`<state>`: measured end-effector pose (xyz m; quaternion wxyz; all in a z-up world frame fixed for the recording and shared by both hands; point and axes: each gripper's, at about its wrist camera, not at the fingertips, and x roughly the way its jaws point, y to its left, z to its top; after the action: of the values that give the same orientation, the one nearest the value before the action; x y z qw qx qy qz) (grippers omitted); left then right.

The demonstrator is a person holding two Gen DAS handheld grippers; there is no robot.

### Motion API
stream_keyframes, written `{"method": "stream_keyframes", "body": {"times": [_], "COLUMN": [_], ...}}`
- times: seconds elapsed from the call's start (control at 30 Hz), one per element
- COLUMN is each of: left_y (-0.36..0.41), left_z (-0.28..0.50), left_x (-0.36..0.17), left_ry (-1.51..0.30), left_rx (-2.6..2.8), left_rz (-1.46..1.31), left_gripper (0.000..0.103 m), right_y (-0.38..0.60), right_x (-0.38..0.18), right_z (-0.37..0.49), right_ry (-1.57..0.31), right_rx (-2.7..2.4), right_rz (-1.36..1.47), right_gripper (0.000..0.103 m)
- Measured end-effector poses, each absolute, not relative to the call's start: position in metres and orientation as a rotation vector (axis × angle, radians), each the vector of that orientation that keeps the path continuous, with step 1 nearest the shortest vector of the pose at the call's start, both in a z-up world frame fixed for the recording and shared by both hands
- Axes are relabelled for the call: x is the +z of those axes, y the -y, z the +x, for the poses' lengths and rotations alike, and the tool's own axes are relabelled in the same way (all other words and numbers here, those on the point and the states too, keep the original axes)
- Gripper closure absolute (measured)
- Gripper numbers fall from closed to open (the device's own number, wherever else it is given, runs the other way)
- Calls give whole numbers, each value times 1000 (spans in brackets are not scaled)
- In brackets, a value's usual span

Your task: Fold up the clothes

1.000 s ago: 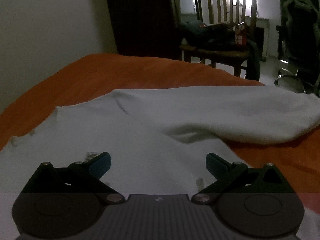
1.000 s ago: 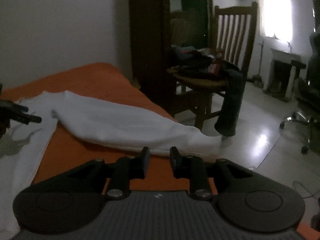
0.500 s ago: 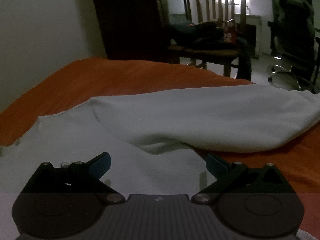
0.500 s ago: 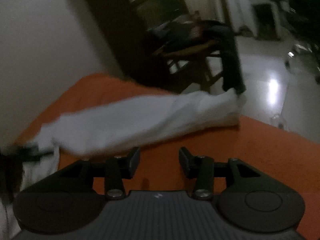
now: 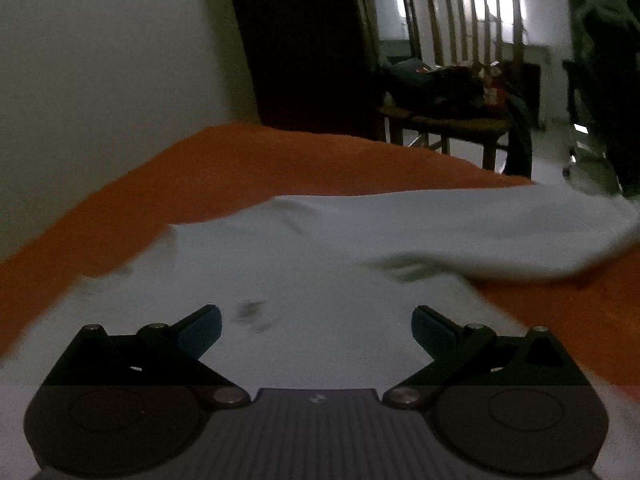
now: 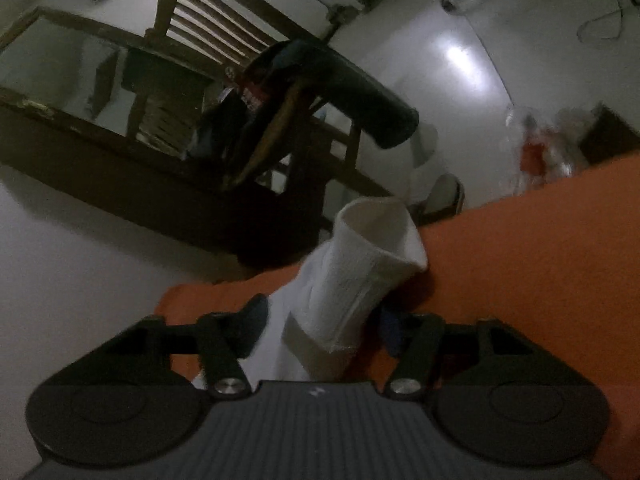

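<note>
A white long-sleeved garment [image 5: 304,280] lies spread on the orange bed cover [image 5: 248,164]. One sleeve [image 5: 480,232] stretches out to the right. My left gripper [image 5: 316,324] hovers low over the garment's body, open, with nothing between its blue-padded fingers [image 5: 206,322]. In the right wrist view the camera is rolled steeply. There the sleeve cuff [image 6: 372,252] stands up between the fingers of my right gripper [image 6: 320,324], which is open around it. The jaws stand wider than the cuff; whether a pad touches the cloth is unclear.
A wooden chair [image 5: 468,80] piled with dark clothes stands past the bed's far edge, beside a dark wardrobe [image 5: 300,48]. A white wall [image 5: 100,60] runs along the left. An office chair [image 5: 600,80] is at far right on the shiny floor [image 6: 460,60].
The right gripper opened wider, rolled over and came down on the sleeve end, so the cuff now sits between its fingers. The left gripper stayed open over the garment's body, shifting slightly.
</note>
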<state>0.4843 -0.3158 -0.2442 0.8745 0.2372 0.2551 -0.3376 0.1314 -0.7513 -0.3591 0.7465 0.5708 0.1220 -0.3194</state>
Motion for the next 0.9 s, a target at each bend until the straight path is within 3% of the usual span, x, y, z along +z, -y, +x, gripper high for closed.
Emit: {"method": "stream_keyframes", "body": {"times": [0.03,0.17,0.27,0.53,0.67,0.7,0.73,0.77,0.9], "left_y": [298,221,165,8,-55,-65,-68,-68,-70], "left_z": [485,487,488,488,478,477,479,481,489], "left_x": [-236,-203,-181,-193,-214,-219,-222,-225,-236], "left_ry": [-534,-539,-542,-607,-596,-605,-615,-623,-659], "left_rx": [-690,-610,-550,-476,-451,-437,-434,-433,-429], "left_rz": [502,508,496,14,-233,-259,-267,-270,-282], "left_gripper": [1,0,0,4,5,5,5,5,5], "right_y": [752,725,698,488,336,301,266,232,187], "right_x": [-347,-279,-223,-88,-93,-110,-127,-145,-189], "right_z": [146,192,231,386,430,433,437,440,386], "right_ry": [-344,-414,-371,-352,-449,-516,-582,-644,-644], "right_rx": [-692,-691,-587,-80,153,201,249,297,467], "right_rz": [1114,665,555,225,21,-42,-106,-171,-396], "right_gripper": [86,86,86,87,84,79,62,56,56]}}
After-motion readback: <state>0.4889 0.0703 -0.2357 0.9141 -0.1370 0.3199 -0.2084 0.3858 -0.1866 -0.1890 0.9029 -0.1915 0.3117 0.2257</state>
